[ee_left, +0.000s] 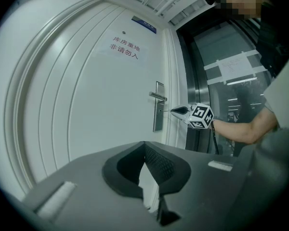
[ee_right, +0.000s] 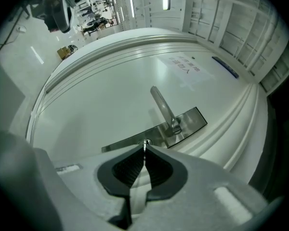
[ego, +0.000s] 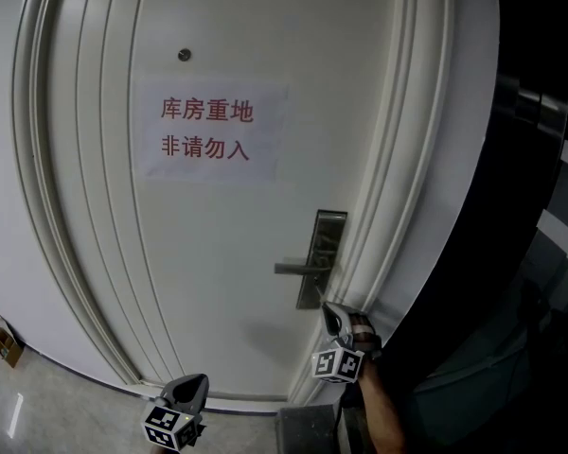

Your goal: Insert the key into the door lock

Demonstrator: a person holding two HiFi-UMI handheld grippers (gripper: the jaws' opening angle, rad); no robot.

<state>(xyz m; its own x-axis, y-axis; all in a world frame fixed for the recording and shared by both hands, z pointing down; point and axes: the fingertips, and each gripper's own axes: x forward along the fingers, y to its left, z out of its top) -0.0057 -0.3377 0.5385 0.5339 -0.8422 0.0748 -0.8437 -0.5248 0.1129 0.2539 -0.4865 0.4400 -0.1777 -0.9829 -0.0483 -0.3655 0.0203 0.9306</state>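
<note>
Right gripper [ee_right: 144, 150]: jaws pinched shut on the key [ee_right: 145, 144], and only its thin metal tip shows past the pads. The tip sits right at the lock [ee_right: 188, 121], on the plate's long end away from the handle [ee_right: 163, 105]. We can't tell whether it has entered the slot or just touches the plate. In the left gripper view the key runs level from the gripper to the plate, under the handle. To do this well we'd hold the grip firm so the key can't twist between the pads, line the blade up with the slot by rolling the wrist, and push straight in along the key's own line. No side force; if it catches, back off a little and re-aim. Left gripper [ee_left: 144, 145]: jaws closed on nothing, well apart from the door [ee_left: 101, 95], and we'd leave it there.
</note>
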